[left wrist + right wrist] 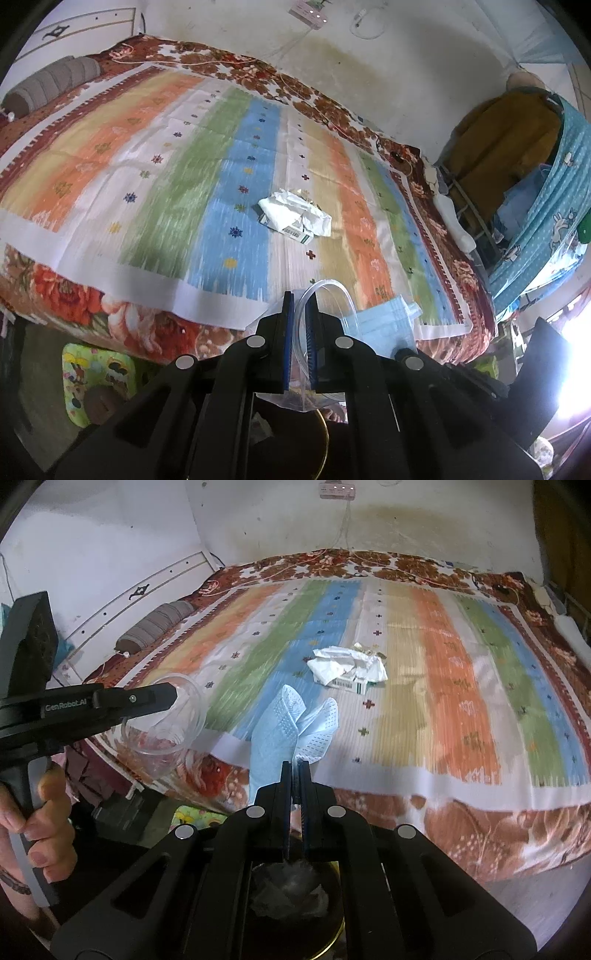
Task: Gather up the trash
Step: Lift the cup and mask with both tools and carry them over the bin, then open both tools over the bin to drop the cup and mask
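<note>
Two grippers each hold one piece of trash at the near edge of the striped bedsheet [155,166].
Left wrist view: the left gripper [301,299] is clamped on a clear plastic cup [325,295]; crumpled paper [295,216] lies mid-sheet. Right wrist view: the right gripper [294,768] is clamped on a blue face mask [284,734].

A crumpled white paper with a small box [293,218] lies on the striped bedspread [147,177], at its middle.

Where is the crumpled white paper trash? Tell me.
The crumpled white paper trash lies mid-bed on the striped bedsheet, between the blue and tan stripes, beyond both claws.
</note>
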A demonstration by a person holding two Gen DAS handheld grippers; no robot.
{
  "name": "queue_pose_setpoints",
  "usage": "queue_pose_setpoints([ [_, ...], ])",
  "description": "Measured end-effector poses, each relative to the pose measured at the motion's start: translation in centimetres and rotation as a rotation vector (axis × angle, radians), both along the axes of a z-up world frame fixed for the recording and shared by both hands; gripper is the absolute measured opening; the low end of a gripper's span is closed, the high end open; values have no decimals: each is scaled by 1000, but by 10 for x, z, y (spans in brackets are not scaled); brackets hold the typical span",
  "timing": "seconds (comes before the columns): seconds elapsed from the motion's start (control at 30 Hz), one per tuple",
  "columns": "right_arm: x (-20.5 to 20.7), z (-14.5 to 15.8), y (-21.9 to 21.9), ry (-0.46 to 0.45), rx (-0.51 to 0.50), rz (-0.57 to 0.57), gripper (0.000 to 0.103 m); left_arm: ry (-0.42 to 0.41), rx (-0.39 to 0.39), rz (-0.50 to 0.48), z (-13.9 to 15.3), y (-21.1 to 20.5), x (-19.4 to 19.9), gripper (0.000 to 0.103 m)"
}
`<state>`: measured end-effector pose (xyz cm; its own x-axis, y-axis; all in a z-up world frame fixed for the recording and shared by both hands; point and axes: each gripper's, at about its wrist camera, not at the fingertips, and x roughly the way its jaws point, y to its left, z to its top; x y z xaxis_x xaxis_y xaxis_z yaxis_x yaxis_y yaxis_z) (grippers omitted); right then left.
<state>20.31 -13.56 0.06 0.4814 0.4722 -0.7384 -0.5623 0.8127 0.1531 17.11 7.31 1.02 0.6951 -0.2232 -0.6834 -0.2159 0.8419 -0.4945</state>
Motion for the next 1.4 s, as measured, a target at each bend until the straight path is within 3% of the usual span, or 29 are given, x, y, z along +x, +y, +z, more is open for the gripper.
queue_pose_setpoints([
  [0.53,-50,-19,-21,25,13,-10,3,11,-44,-53,-29,-30,-43,6],
  [0.93,-77,-36,-20,27,-21,-7,4,11,8,-65,-39,-45,-73,6],
  [1.3,-90,-66,-16,111,-97,-31,4,118,64,-44,-65,-54,-79,6],
  [1.4,-88,-75,-14,141,-126,-39,4,141,23,-21,-74,-51,-79,6],
])
